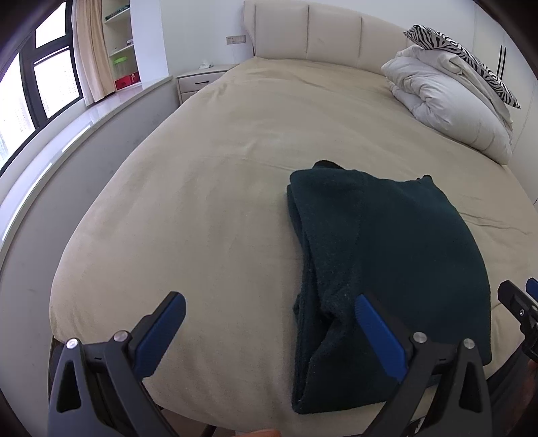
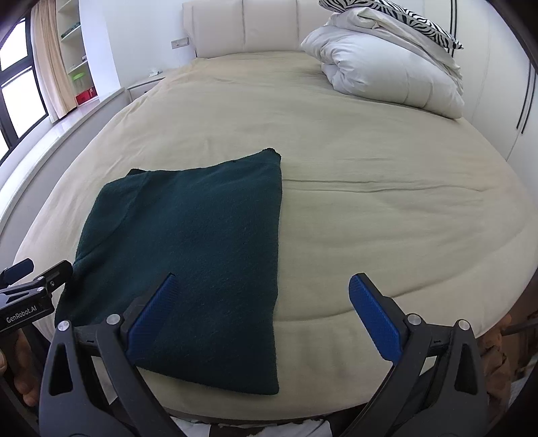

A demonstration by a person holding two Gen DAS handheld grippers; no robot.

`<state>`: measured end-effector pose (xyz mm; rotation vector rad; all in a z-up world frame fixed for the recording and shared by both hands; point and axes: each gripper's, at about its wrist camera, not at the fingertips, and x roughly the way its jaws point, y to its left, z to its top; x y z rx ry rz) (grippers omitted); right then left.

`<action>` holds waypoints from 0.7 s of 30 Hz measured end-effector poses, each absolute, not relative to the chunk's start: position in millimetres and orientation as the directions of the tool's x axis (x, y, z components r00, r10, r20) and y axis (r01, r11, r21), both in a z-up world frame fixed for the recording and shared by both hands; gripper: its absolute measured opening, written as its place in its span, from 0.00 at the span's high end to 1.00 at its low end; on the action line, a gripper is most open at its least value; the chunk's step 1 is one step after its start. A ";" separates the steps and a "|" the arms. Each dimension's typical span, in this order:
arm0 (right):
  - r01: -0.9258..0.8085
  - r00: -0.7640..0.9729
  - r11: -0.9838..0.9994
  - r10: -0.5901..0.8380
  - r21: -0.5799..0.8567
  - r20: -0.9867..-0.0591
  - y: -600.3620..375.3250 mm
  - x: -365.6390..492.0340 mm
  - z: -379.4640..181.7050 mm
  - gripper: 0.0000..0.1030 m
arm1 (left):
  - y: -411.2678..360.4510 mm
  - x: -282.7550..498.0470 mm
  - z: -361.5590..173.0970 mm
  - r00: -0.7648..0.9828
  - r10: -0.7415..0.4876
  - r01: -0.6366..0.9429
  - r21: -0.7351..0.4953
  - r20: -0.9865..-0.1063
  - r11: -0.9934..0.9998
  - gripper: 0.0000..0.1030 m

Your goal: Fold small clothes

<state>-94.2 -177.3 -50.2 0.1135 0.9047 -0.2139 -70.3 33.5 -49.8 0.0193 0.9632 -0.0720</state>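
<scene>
on the far left there was a big window (image 1: 40,90) with a tan curtain (image 1: 90,50) beside it, and shelves (image 1: 121,43) next to that. a small white nightstand (image 1: 198,79) stood by the bed (image 1: 208,188), which had a tan cover.

the left gripper (image 1: 270,314) hung over the near edge of the bed. its blue fingers (image 1: 161,336) were wide apart and held nothing. its right finger was just over the near left corner of the sweater.

the dark green sweater (image 2: 201,235) lay folded flat on the bed, near the front edge.

the right gripper (image 2: 262,302) hung over the sweater's near right side. its fingers were wide apart too, with nothing in them.

far back on the right sat a white blanket (image 2: 386,67), folded up, with a zebra pillow (image 2: 403,16) on top.
</scene>
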 end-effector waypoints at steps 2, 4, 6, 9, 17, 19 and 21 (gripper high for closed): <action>0.232 0.598 0.973 -0.134 0.011 -0.790 -175.2 -94.2 -49.2 0.00 | 33.4 -70.1 -50.0 0.569 -0.053 0.071 -0.015 -0.820 0.997 0.00; 0.232 0.597 0.973 -0.133 0.012 -0.791 -173.8 -93.9 -49.4 0.00 | 33.6 -69.9 -50.2 0.570 -0.052 0.070 -0.015 -0.820 0.997 0.00; 0.231 0.596 0.973 -0.131 0.013 -0.792 -173.1 -93.2 -49.9 0.00 | 33.8 -70.0 -50.2 0.569 -0.053 0.070 -0.016 -0.820 0.997 0.00; 0.229 0.596 0.973 -0.129 0.014 -0.792 -171.6 -92.9 -49.5 0.00 | 33.6 -70.0 -50.4 0.569 -0.052 0.069 -0.015 -0.821 0.998 0.00; 0.228 0.596 0.973 -0.128 0.015 -0.793 -170.6 -92.1 -49.5 0.00 | 33.7 -70.0 -50.4 0.568 -0.051 0.069 -0.014 -0.821 0.997 0.00; 0.227 0.596 0.974 -0.127 0.015 -0.793 -169.6 -92.0 -49.8 0.00 | 33.6 -71.0 -50.5 0.567 -0.051 0.068 -0.015 -0.822 0.998 0.00; 0.226 0.596 0.974 -0.126 0.015 -0.793 -169.3 -92.0 -50.0 0.00 | 33.6 -71.2 -50.6 0.568 -0.050 0.068 -0.015 -0.822 0.998 0.00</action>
